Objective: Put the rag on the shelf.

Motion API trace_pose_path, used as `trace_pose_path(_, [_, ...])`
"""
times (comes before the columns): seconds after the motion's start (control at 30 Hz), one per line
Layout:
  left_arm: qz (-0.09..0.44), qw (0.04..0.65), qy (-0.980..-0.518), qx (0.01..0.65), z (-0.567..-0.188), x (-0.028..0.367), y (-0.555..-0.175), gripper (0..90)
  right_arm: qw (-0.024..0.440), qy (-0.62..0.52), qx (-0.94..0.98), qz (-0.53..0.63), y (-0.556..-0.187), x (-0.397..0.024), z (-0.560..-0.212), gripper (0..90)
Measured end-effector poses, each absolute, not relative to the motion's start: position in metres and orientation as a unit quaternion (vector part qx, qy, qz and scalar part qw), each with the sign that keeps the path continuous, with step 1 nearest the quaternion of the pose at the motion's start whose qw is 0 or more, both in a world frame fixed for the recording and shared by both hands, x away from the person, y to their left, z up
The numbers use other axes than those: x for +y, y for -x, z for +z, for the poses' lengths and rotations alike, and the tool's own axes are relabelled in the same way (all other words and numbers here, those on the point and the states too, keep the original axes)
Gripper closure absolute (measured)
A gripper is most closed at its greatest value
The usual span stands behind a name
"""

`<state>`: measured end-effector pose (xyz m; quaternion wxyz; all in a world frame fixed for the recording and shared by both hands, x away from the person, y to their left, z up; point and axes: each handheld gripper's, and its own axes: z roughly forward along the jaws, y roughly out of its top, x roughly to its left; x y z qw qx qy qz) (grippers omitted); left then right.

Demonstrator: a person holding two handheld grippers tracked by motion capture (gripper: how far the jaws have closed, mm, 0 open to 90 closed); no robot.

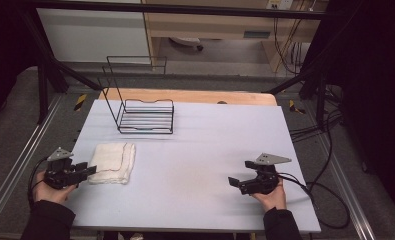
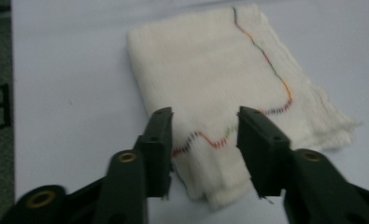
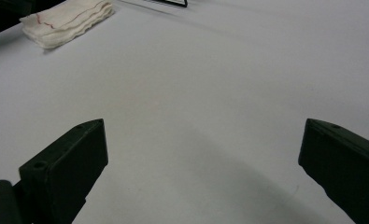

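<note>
Nearest the person, the left tool (image 1: 87,170) sat at the folded white cloth (image 1: 112,162), its jaws partly apart astride the cloth's near corner without pressing it. The right tool (image 1: 240,178) hovered wide open over bare table (image 1: 200,150). Farther back stood a black wire rack (image 1: 145,116).

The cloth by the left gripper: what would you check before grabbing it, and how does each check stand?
1. Cloth lies folded flat on the table: ok.
2. Left gripper jaws stand apart with the cloth's near corner between them: ok.
3. Pads pressing on the cloth: not ok, gaps show on both sides.
4. Right gripper open, away from the cloth, over bare table: ok.
5. Wire basket upright at the back, apart from the cloth: ok.
6. How many layers the jaws would catch: cannot tell.
</note>
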<state>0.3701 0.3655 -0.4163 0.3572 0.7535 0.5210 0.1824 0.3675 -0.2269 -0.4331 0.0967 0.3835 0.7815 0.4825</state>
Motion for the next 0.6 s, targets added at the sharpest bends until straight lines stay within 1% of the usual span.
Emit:
trace_pose_path(0.07, [0.188,0.357,-0.754,0.519,-0.415,0.365,-0.374,41.5,0.097,-0.383,0.782,0.482,-0.367,-0.227,-0.433,1.8])
trace_pose_path(0.13, [0.191,0.356,-0.753,0.519,-0.413,0.367,-0.390,36.6,0.098,-0.384,0.782,0.481,-0.367,-0.227,-0.433,1.8])
trace_pose_path(0.17, [0.191,0.356,-0.753,0.519,-0.413,0.367,-0.390,33.8,0.099,-0.384,0.782,0.481,-0.367,-0.228,-0.433,1.8])
trace_pose_path(0.23, [0.175,0.361,-0.749,0.528,-0.415,0.370,-0.407,32.2,0.101,-0.382,0.782,0.481,-0.368,-0.228,-0.433,1.8])
trace_pose_path(0.27, [0.175,0.361,-0.749,0.528,-0.415,0.370,-0.407,31.5,0.101,-0.382,0.782,0.481,-0.368,-0.228,-0.433,1.8])
trace_pose_path(0.37, [0.175,0.348,-0.742,0.546,-0.421,0.373,-0.427,32.3,0.100,-0.383,0.783,0.480,-0.368,-0.228,-0.433,1.7])
trace_pose_path(0.4, [0.175,0.348,-0.742,0.546,-0.421,0.373,-0.427,33.7,0.099,-0.383,0.783,0.479,-0.368,-0.227,-0.433,1.7])
trace_pose_path(0.5, [0.173,0.361,-0.724,0.562,-0.428,0.377,-0.439,40.9,0.100,-0.382,0.783,0.480,-0.367,-0.227,-0.433,1.7])
trace_pose_path(0.57, [0.171,0.363,-0.720,0.566,-0.430,0.378,-0.441,45.1,0.100,-0.381,0.784,0.480,-0.368,-0.228,-0.433,1.7])
trace_pose_path(0.6, [0.169,0.363,-0.721,0.566,-0.432,0.378,-0.443,45.7,0.100,-0.380,0.784,0.480,-0.368,-0.227,-0.434,1.7])
